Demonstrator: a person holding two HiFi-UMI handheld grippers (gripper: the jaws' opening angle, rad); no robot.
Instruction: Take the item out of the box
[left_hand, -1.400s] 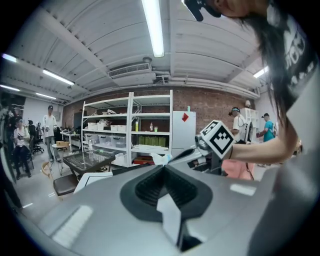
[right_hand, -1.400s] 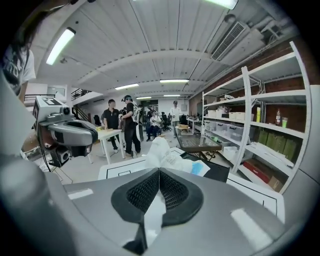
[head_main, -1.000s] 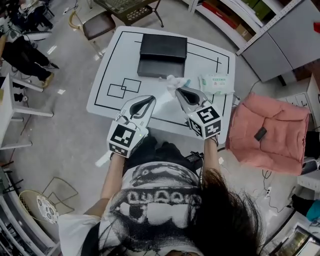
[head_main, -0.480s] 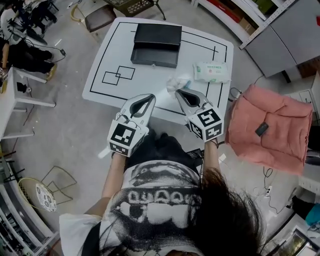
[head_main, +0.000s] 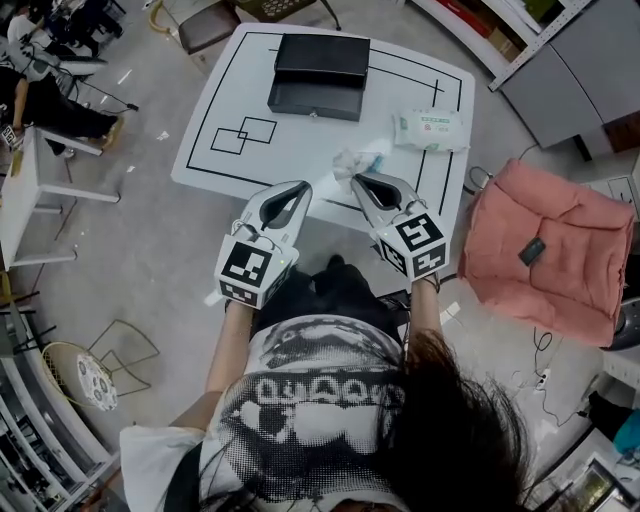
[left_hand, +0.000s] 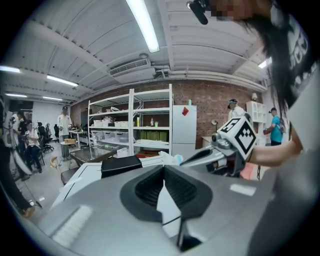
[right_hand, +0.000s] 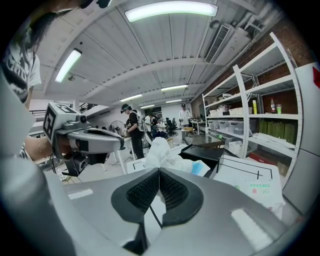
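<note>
Over table (head_main: 300, 150) edge: white item (head_main: 355, 162) pinched in closed right tool (head_main: 356, 181); left tool (head_main: 304, 186) closed, empty. Item is best lowered flat, clear of box (head_main: 320, 72).

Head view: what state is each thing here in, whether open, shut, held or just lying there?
left gripper: shut, empty, held over the table's near edge.
right gripper: shut on the crumpled white item.
crumpled white item: pinched at the right gripper's tips, outside the box.
black box: open, at the table's far side.
wipes pack: lying flat on the table, untouched.
</note>
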